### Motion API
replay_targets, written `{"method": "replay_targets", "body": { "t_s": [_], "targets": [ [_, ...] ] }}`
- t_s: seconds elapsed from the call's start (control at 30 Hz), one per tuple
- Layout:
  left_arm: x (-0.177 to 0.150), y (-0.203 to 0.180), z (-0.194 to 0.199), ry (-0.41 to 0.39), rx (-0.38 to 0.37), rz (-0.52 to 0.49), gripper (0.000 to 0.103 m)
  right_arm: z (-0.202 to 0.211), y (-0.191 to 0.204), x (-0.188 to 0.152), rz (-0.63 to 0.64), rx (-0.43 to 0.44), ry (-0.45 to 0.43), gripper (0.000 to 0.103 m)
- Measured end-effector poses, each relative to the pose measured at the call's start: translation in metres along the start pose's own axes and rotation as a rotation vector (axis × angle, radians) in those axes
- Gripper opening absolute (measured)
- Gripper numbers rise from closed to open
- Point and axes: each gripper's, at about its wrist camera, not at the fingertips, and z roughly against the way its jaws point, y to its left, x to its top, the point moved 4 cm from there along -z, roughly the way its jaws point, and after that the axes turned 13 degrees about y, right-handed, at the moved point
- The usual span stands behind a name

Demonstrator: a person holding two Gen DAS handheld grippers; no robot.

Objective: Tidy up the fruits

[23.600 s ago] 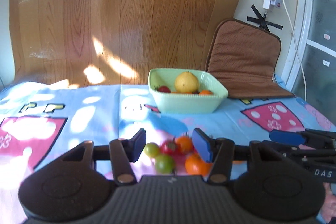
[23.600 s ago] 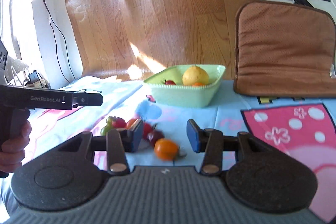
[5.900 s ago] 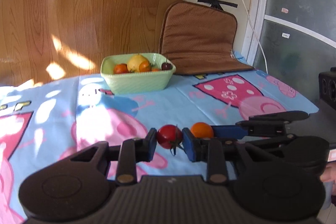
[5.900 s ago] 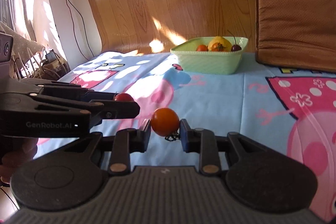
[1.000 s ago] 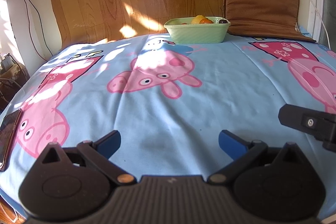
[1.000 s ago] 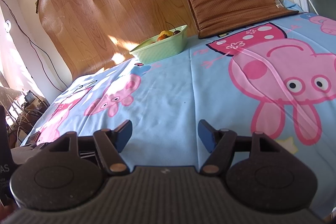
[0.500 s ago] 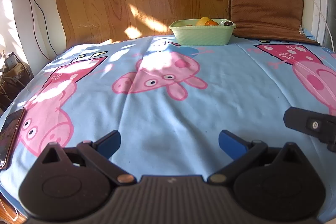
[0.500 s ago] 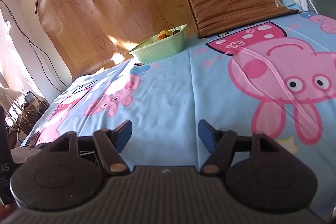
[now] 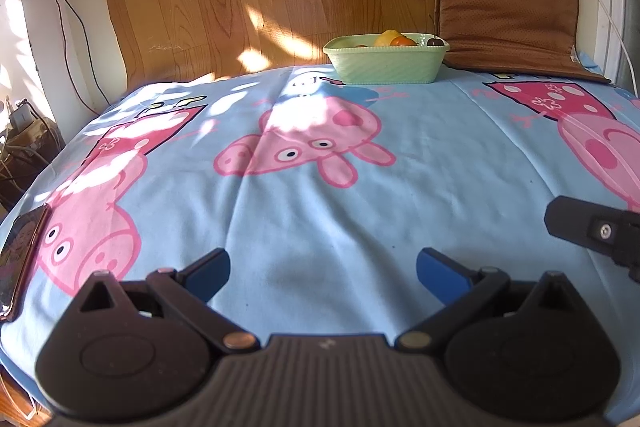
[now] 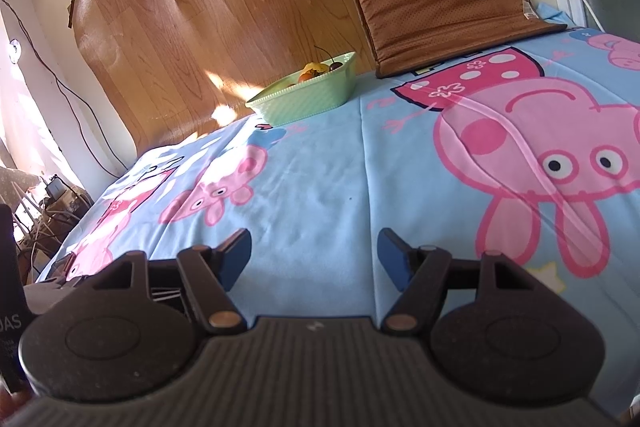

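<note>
Hovering empty: left gripper (image 9: 322, 269) and right gripper (image 10: 314, 257) are both sitting spread wide over the blue cartoon-pig cloth (image 9: 320, 211), gripping nothing. Fruits (image 9: 394, 39) are all sitting in the pale-green ribbed bowl (image 9: 384, 65) at the far edge. Judging them light, round, slippery, bruisable; pinch gently across the middle.

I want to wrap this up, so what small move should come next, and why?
Probably none beyond setting both tongs down. The left tongs and right tongs are open and hold nothing, no fruit lies on the cloth, and the fruit seen sits in the bowl at the far edge.
</note>
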Motion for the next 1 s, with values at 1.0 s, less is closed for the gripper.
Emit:
{"method": "replay_targets", "body": {
  "t_s": [1.0],
  "targets": [
    [-0.0011, -0.0024, 0.0079, -0.035, -0.006, -0.022, 0.103, 0.0018, 0.002, -0.0007, 0.02, -0.011, -0.019, 0.073]
  ]
}}
